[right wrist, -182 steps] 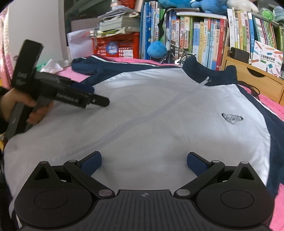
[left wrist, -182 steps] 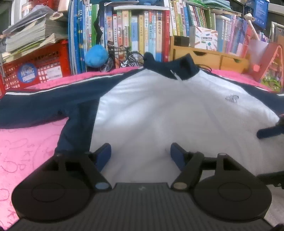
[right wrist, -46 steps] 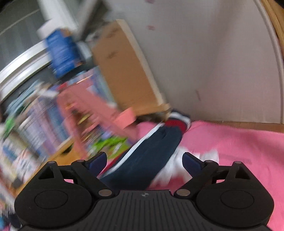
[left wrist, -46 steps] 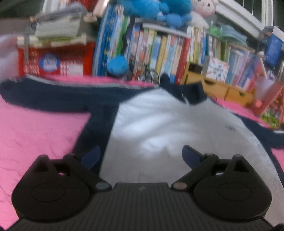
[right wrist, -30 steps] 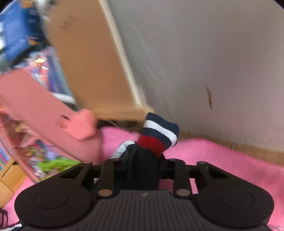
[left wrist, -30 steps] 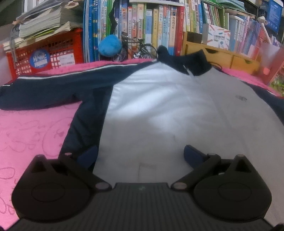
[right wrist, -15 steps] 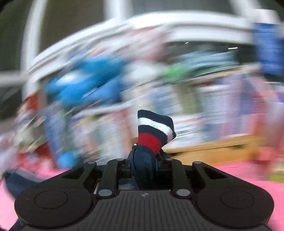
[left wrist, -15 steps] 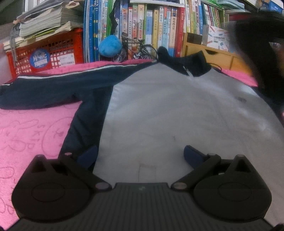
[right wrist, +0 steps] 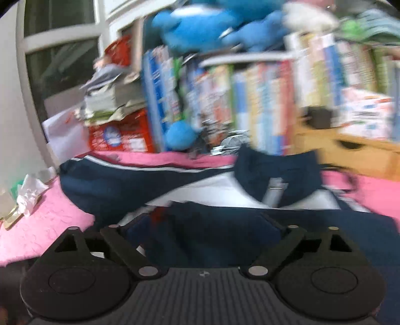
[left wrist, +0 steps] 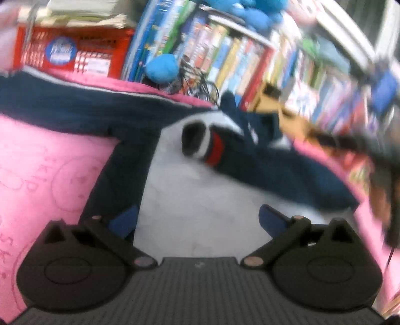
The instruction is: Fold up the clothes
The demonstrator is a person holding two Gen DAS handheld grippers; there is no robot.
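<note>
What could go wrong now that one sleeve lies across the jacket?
1. The folded navy sleeve lies crumpled and slanted over the white jacket front; it may slide off or crease.
2. The other navy sleeve is spread out on the pink blanket, near the small model bicycle, which could snag.

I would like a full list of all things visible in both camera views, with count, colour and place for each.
jacket: one, white body with navy sleeves and collar, spread on the blanket
folded sleeve: one, navy with a red and white cuff, laid across the jacket's white front
other sleeve: one, navy with a white stripe, stretched out flat toward the crate
blanket: one, pink, under the jacket
crate: one, red, behind the blanket, papers stacked on it
books: many, mixed colours, upright in a row behind the jacket
plush toys: blurred, blue, above the books
wooden drawers: light brown, right of the books
left hand-held gripper: black, blue pads, open above the jacket hem
right hand-held gripper: black, open above the folded sleeve
</note>
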